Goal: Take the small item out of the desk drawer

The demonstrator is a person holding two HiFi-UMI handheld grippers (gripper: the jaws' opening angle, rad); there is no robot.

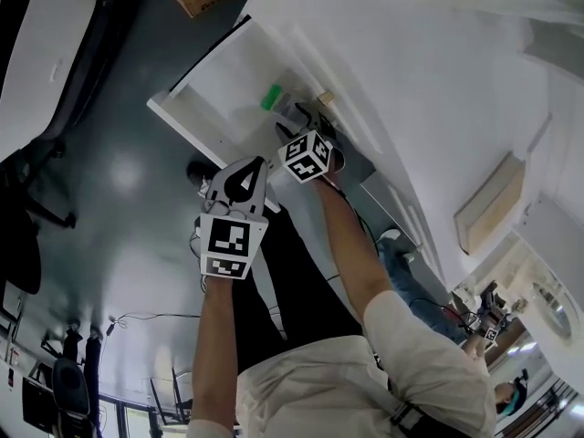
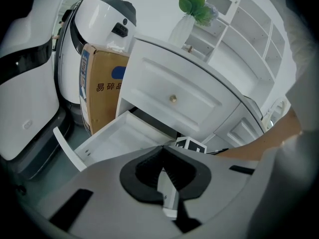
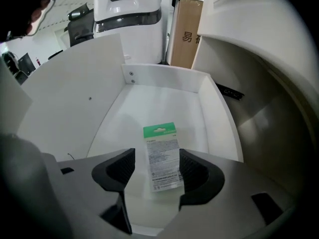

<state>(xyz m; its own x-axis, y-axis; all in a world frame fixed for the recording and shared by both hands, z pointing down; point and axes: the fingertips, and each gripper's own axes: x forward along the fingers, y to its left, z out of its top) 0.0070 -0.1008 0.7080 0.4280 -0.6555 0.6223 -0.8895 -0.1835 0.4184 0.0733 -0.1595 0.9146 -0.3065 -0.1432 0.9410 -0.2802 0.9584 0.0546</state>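
The white desk drawer (image 1: 228,88) stands pulled out, seen too in the left gripper view (image 2: 113,138) and the right gripper view (image 3: 164,79). A small flat packet with a green top (image 3: 161,156) lies on its floor and shows as a green spot (image 1: 271,96) in the head view. My right gripper (image 3: 157,171) points down into the drawer, open, with the packet's near end between its pads and no pad touching it. In the head view that right gripper (image 1: 296,117) hangs just right of the packet. My left gripper (image 2: 162,156) is shut and empty, held before the drawer front (image 1: 258,164).
A brown cardboard box (image 2: 102,88) and a white machine (image 2: 99,29) stand left of the desk. Above the open drawer is a shut drawer with a brass knob (image 2: 173,99). A vase with a green plant (image 2: 192,14) stands on the desk top (image 1: 411,71).
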